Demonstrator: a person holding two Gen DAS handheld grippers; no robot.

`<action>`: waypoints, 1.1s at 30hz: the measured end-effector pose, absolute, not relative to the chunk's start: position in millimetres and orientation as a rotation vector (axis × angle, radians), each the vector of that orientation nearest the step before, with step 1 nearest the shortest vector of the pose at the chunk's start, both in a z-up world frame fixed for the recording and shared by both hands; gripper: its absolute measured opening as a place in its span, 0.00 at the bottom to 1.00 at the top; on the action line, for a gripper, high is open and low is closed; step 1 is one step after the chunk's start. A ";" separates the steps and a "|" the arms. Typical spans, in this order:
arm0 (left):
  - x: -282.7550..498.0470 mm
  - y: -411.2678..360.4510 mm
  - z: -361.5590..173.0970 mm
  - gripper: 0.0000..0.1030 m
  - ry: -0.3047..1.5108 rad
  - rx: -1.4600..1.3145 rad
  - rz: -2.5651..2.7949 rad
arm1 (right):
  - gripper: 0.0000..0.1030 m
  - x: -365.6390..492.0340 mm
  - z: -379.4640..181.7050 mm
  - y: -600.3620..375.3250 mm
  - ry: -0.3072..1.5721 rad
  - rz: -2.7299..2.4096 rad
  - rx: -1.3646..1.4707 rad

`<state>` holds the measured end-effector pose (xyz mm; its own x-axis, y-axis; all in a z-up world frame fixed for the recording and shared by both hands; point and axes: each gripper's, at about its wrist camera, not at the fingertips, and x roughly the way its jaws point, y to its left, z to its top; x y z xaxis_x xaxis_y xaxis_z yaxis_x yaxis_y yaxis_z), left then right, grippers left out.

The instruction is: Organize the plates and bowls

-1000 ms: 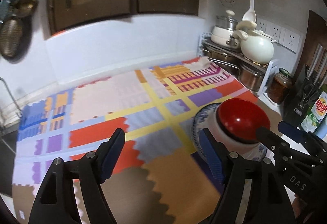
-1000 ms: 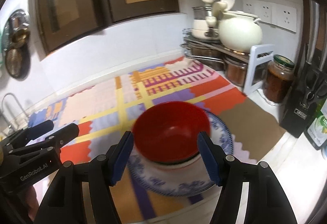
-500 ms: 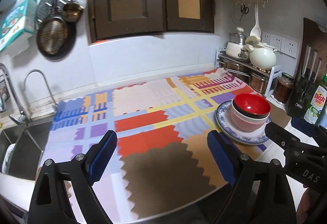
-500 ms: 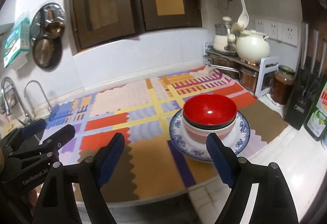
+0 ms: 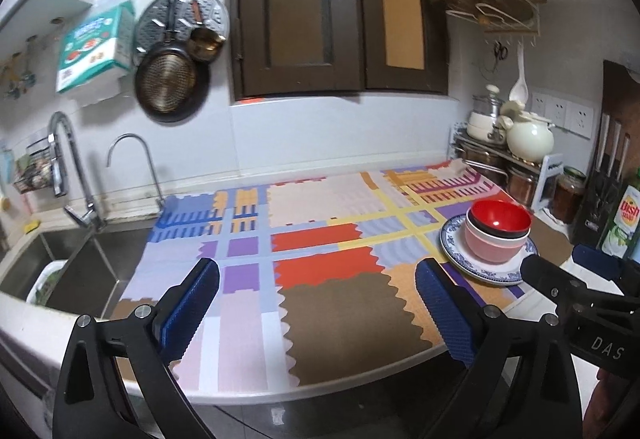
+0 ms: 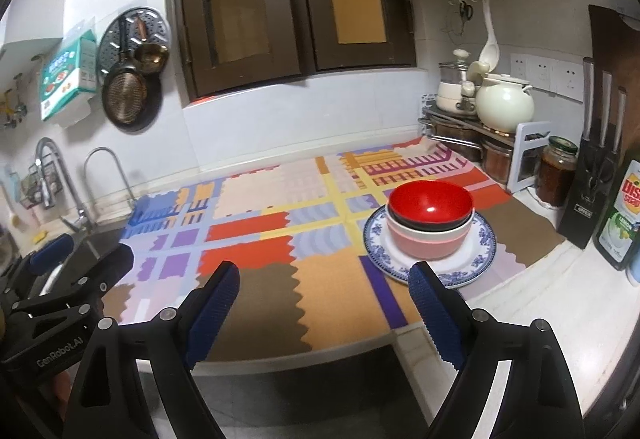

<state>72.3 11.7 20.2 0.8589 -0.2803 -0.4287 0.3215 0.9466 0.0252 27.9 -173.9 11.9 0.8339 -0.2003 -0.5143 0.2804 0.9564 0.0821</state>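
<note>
A red bowl (image 5: 500, 213) (image 6: 430, 201), black on the outside, sits nested in a pink bowl (image 5: 492, 245) (image 6: 424, 241). Both stand on a blue-patterned white plate (image 5: 450, 239) (image 6: 482, 239) at the right of the colourful mat (image 5: 320, 239). My left gripper (image 5: 316, 279) (image 6: 90, 253) hangs over the counter's front edge, left of the stack; its jaws are opening and nothing is between them. My right gripper (image 6: 324, 279) (image 5: 560, 261) is a little short of the plate, its jaws also opening, with nothing between them.
A steel sink (image 5: 80, 263) with two taps lies at the left. At the back right stand a rack with pots and a cream kettle (image 6: 504, 107), a jar (image 6: 556, 171), a knife block (image 6: 592, 179) and a dish soap bottle (image 6: 624, 215). Pans hang on the wall.
Both grippers have drawn back from the bowl stack toward the counter's front edge and their jaws have widened. The bowls and plate stay where they were on the mat.
</note>
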 end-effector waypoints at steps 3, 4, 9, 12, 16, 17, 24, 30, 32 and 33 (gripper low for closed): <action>53.7 15.5 20.9 1.00 0.417 0.091 -0.287 | 0.85 18.4 15.1 -172.5 0.533 -0.231 0.140; 47.5 16.5 21.3 1.00 0.411 0.092 -0.274 | 0.85 14.2 16.2 -171.8 0.530 -0.227 0.131; 22.4 19.3 22.5 1.00 0.395 0.088 -0.238 | 0.85 -4.9 17.9 -170.2 0.526 -0.189 0.112; 9.4 21.4 22.3 1.00 0.387 0.084 -0.214 | 0.85 -14.5 18.2 -169.8 0.523 -0.169 0.109; -0.9 23.9 19.9 1.00 0.401 0.076 -0.203 | 0.85 -24.9 17.1 -168.4 0.527 -0.151 0.106; -3.7 24.6 19.1 1.00 0.406 0.073 -0.201 | 0.85 -27.1 16.7 -168.3 0.527 -0.149 0.105; -16.5 27.9 16.9 1.00 0.415 0.060 -0.185 | 0.85 -39.5 16.1 -165.6 0.528 -0.132 0.093; -24.3 28.2 16.1 1.00 0.417 0.059 -0.178 | 0.85 -48.6 16.1 -163.2 0.522 -0.125 0.084; -26.3 28.2 15.8 1.00 0.418 0.057 -0.179 | 0.85 -51.2 16.1 -162.9 0.521 -0.123 0.082; -27.3 28.1 15.8 1.00 0.419 0.056 -0.178 | 0.85 -51.7 16.2 -162.4 0.521 -0.123 0.082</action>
